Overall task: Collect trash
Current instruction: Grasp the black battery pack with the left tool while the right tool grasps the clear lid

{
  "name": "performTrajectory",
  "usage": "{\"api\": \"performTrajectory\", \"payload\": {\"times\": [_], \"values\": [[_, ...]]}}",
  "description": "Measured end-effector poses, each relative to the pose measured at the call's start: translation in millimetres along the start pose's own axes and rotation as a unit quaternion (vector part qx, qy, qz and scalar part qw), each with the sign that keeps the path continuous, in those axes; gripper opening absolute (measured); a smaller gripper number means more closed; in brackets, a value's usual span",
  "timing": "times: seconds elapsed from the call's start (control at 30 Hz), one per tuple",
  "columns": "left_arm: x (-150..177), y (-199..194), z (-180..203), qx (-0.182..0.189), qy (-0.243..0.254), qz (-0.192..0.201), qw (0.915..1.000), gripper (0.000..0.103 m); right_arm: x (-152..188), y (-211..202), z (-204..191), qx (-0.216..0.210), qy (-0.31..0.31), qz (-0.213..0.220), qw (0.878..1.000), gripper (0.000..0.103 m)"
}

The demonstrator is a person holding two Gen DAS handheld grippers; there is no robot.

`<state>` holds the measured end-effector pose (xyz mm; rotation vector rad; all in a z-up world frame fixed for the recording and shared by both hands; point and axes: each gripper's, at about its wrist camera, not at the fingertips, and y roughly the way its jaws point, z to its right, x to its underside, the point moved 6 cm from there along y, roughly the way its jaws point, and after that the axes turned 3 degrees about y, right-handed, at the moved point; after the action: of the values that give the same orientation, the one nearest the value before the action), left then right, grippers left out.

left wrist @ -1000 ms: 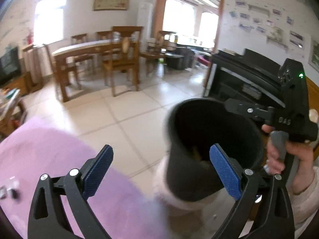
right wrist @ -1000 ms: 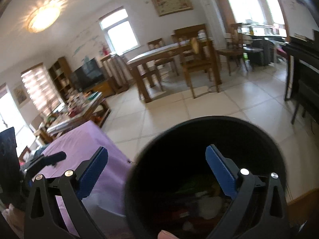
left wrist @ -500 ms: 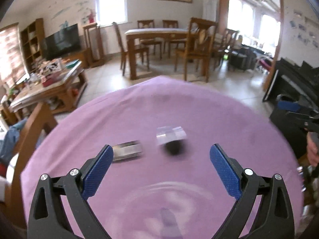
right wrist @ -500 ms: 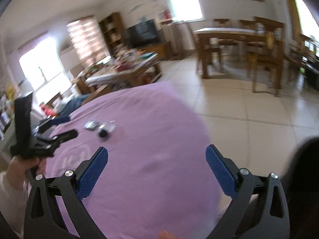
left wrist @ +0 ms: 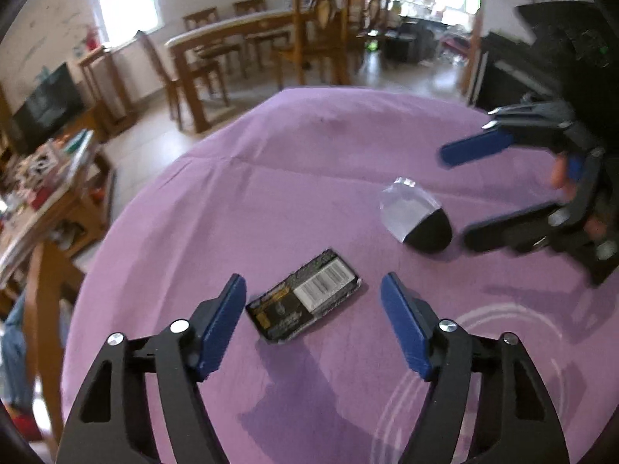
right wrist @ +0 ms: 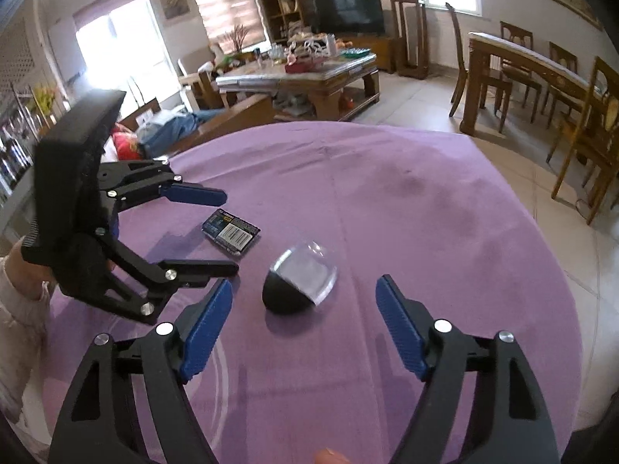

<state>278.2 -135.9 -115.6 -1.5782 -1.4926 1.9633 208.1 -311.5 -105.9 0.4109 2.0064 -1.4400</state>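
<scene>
Hovering over the round table with the purple cloth (left wrist: 317,147), we've got both grippers out and neither one is holding anything. Our left gripper (left wrist: 313,313) has its blue-padded fingers spread wide, and right between them, lying flat on the cloth, is the flat black rectangular wrapper with a white barcode label (left wrist: 305,305); it isn't touching either pad as far as we can see. From the right wrist camera the same wrapper (right wrist: 231,232) sits just beyond the left gripper (right wrist: 218,232), between its two open fingers. Our right gripper (right wrist: 303,321) is spread wide too, and just ahead of its gap sits the small dome-shaped piece of packaging, black at one end and clear plastic at the other (right wrist: 300,284), resting on the cloth (right wrist: 425,208) with a gap to both pads. In the left view that dome (left wrist: 416,214) lies near the right gripper (left wrist: 456,197), which comes in from the table's right edge and is a bit blurred. Both bits of trash sit near the middle of the table, close together but not touching. Past the far edge there's a wooden dining table with chairs (left wrist: 247,34), and a cluttered wooden coffee table (right wrist: 301,69) too.
</scene>
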Motion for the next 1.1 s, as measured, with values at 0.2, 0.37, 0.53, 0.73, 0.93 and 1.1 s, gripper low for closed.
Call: {"api": "performTrajectory", "payload": {"times": [0.2,0.37,0.53,0.73,0.93,1.1], "values": [[0.1,5.4,1.8,0.026,0.006,0.006,0.9996,0.055,-3.1,17.8,-5.0,0.021,-0.020,-0.023,0.999,0.062],[-0.2,4.7,14.4,0.010,-0.019,0.007,0.9997,0.044,-2.2,17.6,-7.8,0.054,-0.052,-0.017,0.997,0.044],[6.3,-3.6,25.5,-0.013,-0.049,0.009,0.9987,0.034,-2.3,11.9,-6.5,0.048,-0.045,-0.012,0.998,0.044],[10.2,-21.0,38.1,-0.017,-0.075,0.025,0.9967,0.015,2.8,-19.6,-1.9,0.030,-0.021,0.025,0.999,0.044],[7.6,-36.4,53.0,-0.034,-0.082,0.033,0.9955,0.014,11.9,-58.1,14.4,0.020,0.015,0.059,0.998,0.044],[6.8,-36.8,47.8,-0.087,-0.053,0.020,0.9946,0.052,22.5,-74.3,25.0,0.007,0.032,0.068,0.997,0.044]]}}
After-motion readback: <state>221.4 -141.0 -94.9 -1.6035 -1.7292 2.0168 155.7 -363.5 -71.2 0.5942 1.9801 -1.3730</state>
